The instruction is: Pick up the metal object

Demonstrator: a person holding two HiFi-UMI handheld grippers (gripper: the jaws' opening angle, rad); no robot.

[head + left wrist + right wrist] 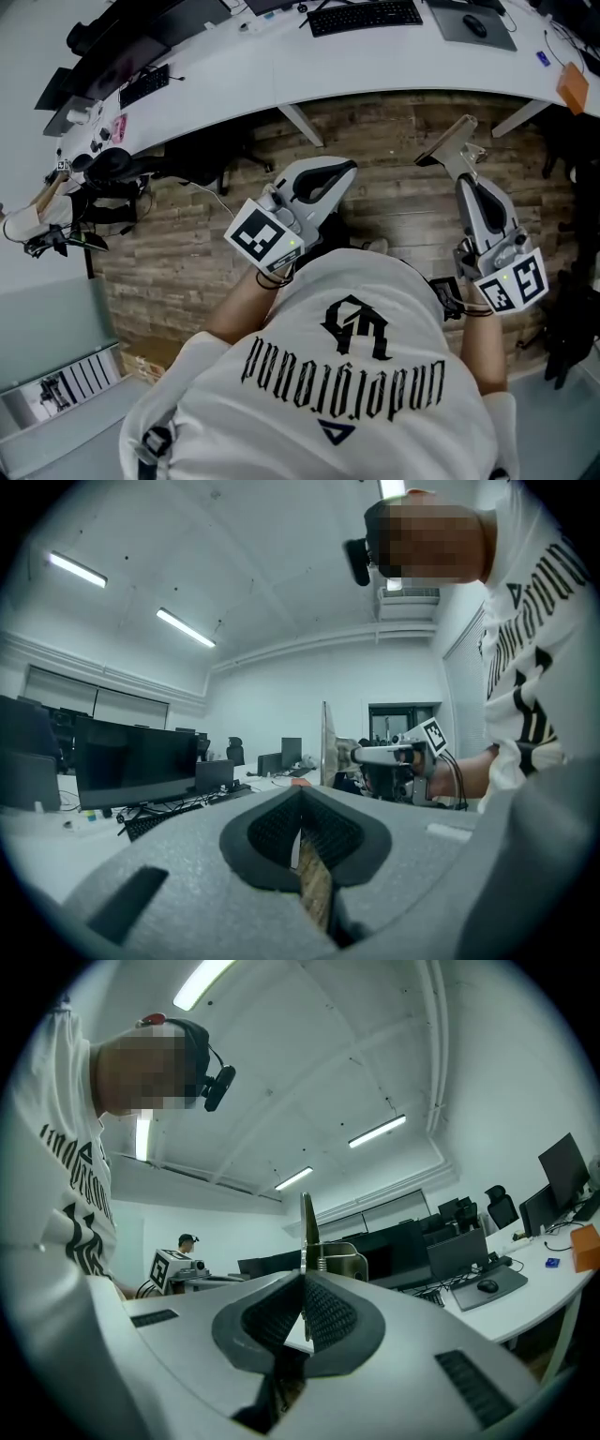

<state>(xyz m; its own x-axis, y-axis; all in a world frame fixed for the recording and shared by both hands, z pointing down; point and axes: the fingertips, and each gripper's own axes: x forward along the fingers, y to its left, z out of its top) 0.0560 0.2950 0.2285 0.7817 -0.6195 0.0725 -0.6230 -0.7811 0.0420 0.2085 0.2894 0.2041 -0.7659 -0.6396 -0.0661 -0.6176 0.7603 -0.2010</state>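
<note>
Head view: a person in a white printed t-shirt (347,375) stands over the brown plank floor (187,272), on the near side of the long white curved worktop (375,66). The right claw (466,176) is clenched on the flat grey metal object with a sprung clip (448,141). The object juts past the claw tips toward the worktop, stops short of its near edge and touches nothing else. The left claw (339,171) is also short of the worktop's near edge, nearer its middle, with its tips together and nothing in it. A black keyboard (364,16) and a dark mouse mat (473,23) lie on the worktop, well apart from both claws.

Left gripper view: the jaws are closed on themselves and empty; only the floor shows through the slit lower down. Across from them the right claw holds the metal object upright, clear of the worktop.

Right gripper view: the pads are pressed onto the thin plate, which stands edge-on out of the jaws. A coil spring and a bent bracket sit on its right side. Black monitors (563,1168) stand on the worktop behind.

Progress: the pick-up looks done, since the object is in the air, carried by the right claw alone and resting on nothing. Nothing is left of the named task except holding on. The grip is on a thin plate, so it could pivot if jolted.
</note>
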